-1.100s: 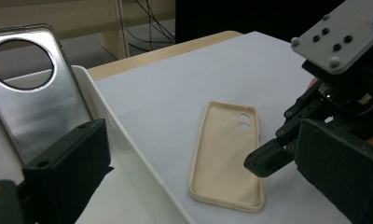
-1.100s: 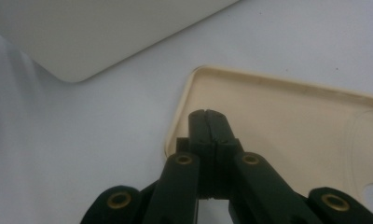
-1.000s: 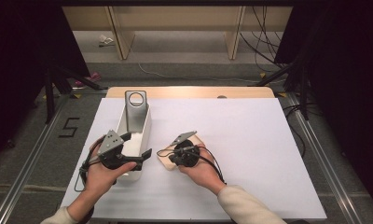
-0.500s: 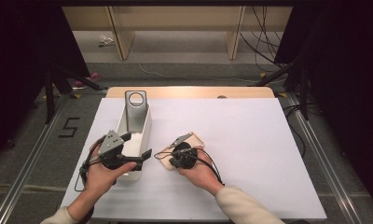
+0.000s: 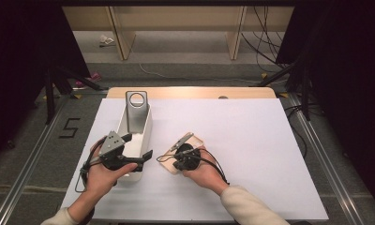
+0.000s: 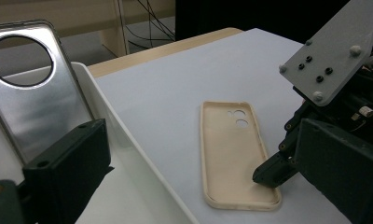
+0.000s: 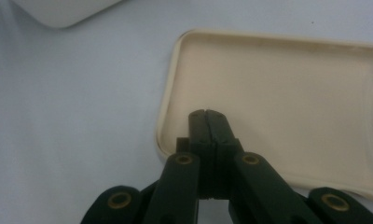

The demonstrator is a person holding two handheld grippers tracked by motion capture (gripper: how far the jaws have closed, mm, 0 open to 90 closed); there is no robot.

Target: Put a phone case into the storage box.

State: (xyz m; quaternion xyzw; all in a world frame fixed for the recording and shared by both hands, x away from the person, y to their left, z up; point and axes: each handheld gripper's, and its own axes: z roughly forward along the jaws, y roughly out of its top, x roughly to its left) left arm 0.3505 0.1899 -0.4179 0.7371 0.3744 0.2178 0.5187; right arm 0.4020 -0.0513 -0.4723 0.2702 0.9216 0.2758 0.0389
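On the white table sheet (image 5: 251, 154), a cream phone case (image 6: 233, 149) lay open side up, just beside the white tray (image 5: 146, 123). Right gripper (image 7: 206, 113): jaws pressed together with nothing between them, tips resting inside the case near its end. Left gripper (image 5: 138, 146): jaws spread apart, straddling the tray's near wall, gripping nothing. A silver phone case (image 6: 33, 88) leaned upright in the tray.

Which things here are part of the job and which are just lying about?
In the job: beige phone case, right gripper pressing into it, white tray, silver phone case, left gripper.
Lying about: cables, floor marker.
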